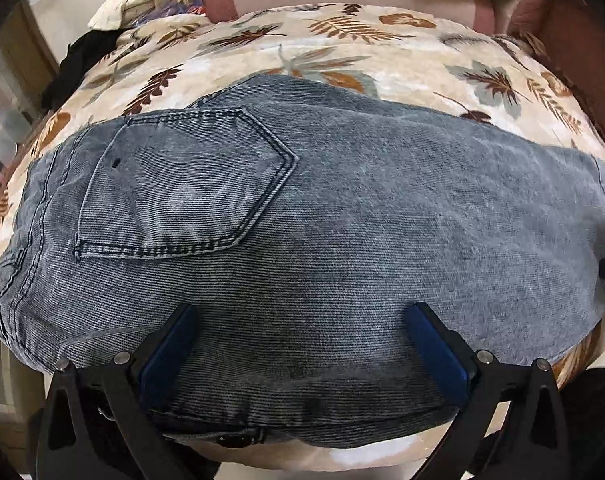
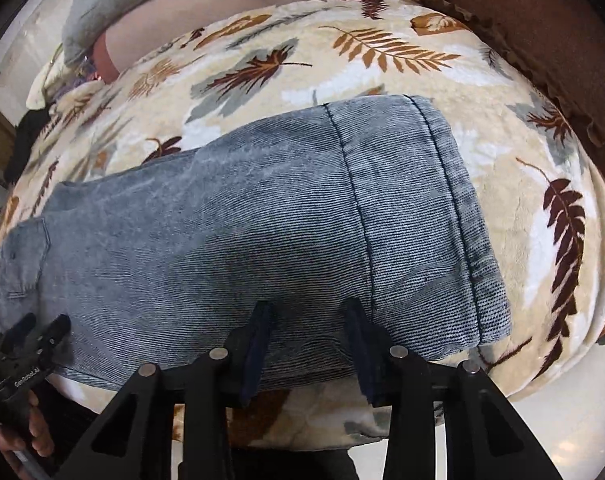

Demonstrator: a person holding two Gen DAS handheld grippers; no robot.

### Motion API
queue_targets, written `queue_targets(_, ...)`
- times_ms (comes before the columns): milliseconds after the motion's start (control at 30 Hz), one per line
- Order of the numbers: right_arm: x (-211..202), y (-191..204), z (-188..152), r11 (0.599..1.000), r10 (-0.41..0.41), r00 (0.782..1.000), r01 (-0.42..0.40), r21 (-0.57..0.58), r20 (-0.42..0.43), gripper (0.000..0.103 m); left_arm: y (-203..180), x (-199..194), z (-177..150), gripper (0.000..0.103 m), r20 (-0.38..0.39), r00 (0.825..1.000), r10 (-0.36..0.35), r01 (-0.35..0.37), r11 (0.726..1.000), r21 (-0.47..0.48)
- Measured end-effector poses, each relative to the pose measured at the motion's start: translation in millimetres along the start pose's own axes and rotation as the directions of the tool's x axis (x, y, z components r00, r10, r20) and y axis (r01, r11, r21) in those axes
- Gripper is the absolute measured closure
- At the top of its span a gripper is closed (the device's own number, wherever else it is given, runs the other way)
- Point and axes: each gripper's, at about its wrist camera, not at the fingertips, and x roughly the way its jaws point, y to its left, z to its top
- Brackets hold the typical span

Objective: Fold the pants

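In the left wrist view, your left gripper (image 1: 302,344) is hanging released, fingers wide apart over the near edge of the pants (image 1: 302,216), which are lying folded lengthwise on the leaf-print blanket (image 1: 342,52), pocket side up. Closing here, you are risking pinching only the top layer, so the fold would be splitting. In the right wrist view, your right gripper (image 2: 308,328) is standing half-spread just inside the hem (image 2: 458,208), nothing visibly clamped; uneven lifting would be skewing the legs. No containers are showing in either view.
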Motion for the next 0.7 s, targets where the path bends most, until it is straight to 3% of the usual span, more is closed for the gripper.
queue_targets(267,-1.4,1.4,-7.6,0.999,-0.008,1.000,0.008,-0.042,-0.010,0.061,11.3,-2.3,-9.6,0.000,-0.064,0.996,-0.060,0.062,0.997,0.043)
queue_targets(333,-2.9,6.5,-5.1,0.998,-0.036,0.999,0.034,-0.047,-0.027,0.061,16.0,-9.2,-9.0,0.000,-0.083,0.995,-0.052,0.056,0.997,0.045)
queue_targets(400,-11.2,13.3,-0.2,0.998,-0.051,0.998,0.050,-0.034,-0.031,0.060,28.9,-23.5,-4.2,0.000,-0.040,0.999,-0.016,0.018,0.998,0.052)
queue_targets(533,-35.5,39.5,11.3,0.995,0.082,0.996,-0.080,-0.054,0.038,0.060,75.3,-52.8,10.0,0.000,0.065,0.993,0.097,-0.096,0.995,-0.016)
queue_targets(700,-32.6,110.5,16.9,0.965,0.211,0.977,-0.204,-0.162,0.026,0.058,159.6,-50.5,21.3,0.000,-0.011,0.982,0.186,-0.185,0.965,-0.184)
